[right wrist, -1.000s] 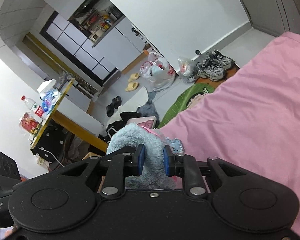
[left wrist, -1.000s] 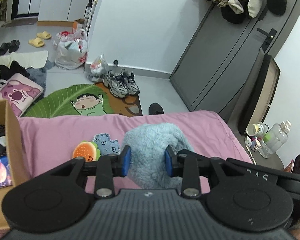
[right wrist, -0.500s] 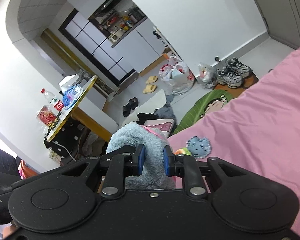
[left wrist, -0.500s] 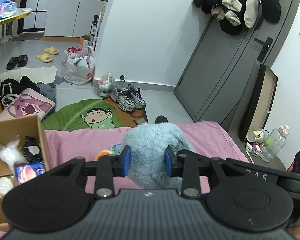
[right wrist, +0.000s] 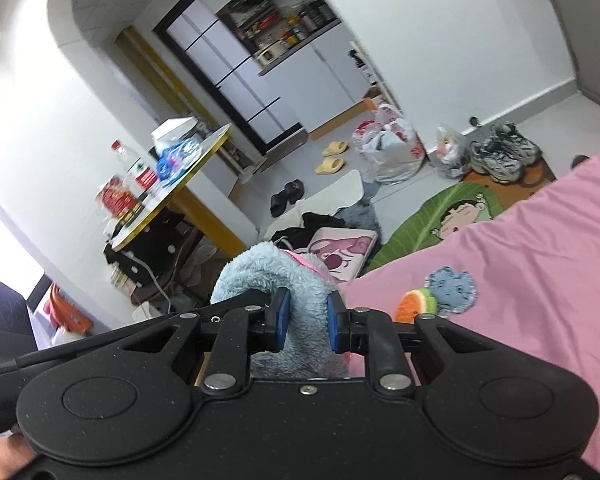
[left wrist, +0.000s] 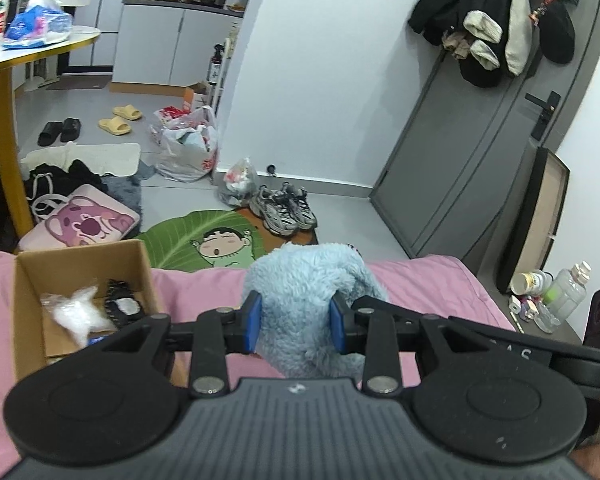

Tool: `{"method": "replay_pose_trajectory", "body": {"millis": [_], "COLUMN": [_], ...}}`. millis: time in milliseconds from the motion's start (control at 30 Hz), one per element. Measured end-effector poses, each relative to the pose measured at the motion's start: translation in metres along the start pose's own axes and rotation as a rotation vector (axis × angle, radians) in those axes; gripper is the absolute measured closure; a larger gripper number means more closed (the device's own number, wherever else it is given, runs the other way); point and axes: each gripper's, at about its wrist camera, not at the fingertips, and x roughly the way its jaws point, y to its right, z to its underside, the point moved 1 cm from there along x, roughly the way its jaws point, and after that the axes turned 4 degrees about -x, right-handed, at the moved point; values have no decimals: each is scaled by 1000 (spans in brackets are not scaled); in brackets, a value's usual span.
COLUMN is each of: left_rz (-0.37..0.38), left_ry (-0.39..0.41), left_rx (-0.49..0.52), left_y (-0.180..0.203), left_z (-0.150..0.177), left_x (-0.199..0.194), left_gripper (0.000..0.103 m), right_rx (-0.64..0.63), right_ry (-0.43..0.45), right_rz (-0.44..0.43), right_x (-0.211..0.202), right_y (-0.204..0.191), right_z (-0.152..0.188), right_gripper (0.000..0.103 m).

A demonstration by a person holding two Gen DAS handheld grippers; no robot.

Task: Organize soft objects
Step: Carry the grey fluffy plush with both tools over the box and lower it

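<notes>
Held aloft over the pink bed (left wrist: 428,284): blue plush toy (left wrist: 300,300), clamped by left gripper (left wrist: 296,322) fingers and right gripper (right wrist: 304,318) fingers alike. Cardboard box (left wrist: 32,276) just left, on the bed.

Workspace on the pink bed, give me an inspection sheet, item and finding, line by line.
Surface: pink bedcover, lightly wrinkled.
Job's things: blue fluffy plush gripped by both tools; small blue plush and orange-green plush lying touching on the bedcover; open cardboard box on the bed holds a white bag and dark items.
Clutter: nothing seen on the bedcover besides these.
Grippers: left tool and right tool both shut on the blue fluffy plush.
Cables: white cable under the round table.
Surroundings: sneakers, leaf rug, plastic bags, slippers, grey door.
</notes>
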Motion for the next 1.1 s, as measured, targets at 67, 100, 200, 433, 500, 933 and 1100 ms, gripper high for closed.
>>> {"method": "replay_pose_trajectory", "body": {"millis": [67, 100, 200, 433, 500, 933, 1100], "left_rz": [-6, -7, -19, -58, -62, -134, -160], "left_ry": [6, 8, 11, 20, 20, -3, -49], "left_rx": [-14, -21, -32, -47, -71, -91, -108], "left_y": [-8, -11, -23, -45, -53, -93, -109], "left_z": [-2, -2, -5, -11, -13, -9, -1], "left_x": [-3, -5, -9, -15, -15, -3, 6], "left_gripper": [70, 70, 70, 70, 70, 70, 70], "right_rx": [-15, -21, -39, -53, -64, -74, -78], "right_ry": [-7, -11, -24, -60, -67, -181, -246], "right_rz": [-14, -19, -35, -64, -72, -88, -85], "right_x": [6, 8, 15, 36, 42, 88, 105], "right_y": [-6, -9, -18, -35, -39, -50, -53], "right_z": [0, -1, -1, 1, 0, 13, 21], "right_gripper": [83, 83, 83, 83, 83, 82, 82]}}
